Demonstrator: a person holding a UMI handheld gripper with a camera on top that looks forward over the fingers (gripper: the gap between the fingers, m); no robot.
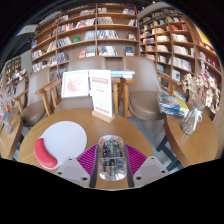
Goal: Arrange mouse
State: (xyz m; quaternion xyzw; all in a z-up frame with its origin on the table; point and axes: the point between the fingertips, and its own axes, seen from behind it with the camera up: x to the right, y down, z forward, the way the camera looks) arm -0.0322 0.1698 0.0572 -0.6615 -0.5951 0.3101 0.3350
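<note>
Gripper view looks across a library: bookshelves [100, 30] fill the far wall, well beyond the tongs [111, 160]. Nearer, chairs [52, 95] stand past a wooden table [150, 140]. On it, ahead of the fingers, two signs [90, 90] stand upright. A white-and-red mat [58, 142] lies left of the fingers. The mouse [111, 157] sits between the pads [88, 158], gripped on both sides.

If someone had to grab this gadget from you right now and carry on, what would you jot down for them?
Hand-held gripper: fingers shut on the clear mouse, pink pads pressing both sides.
Mouse: held just above the round wooden table.
Mouse pad: white, round, with a red wrist rest, on the table beside the gripper.
Done: mouse grasped.
Left: probably set the mouse on the pad and release.
</note>
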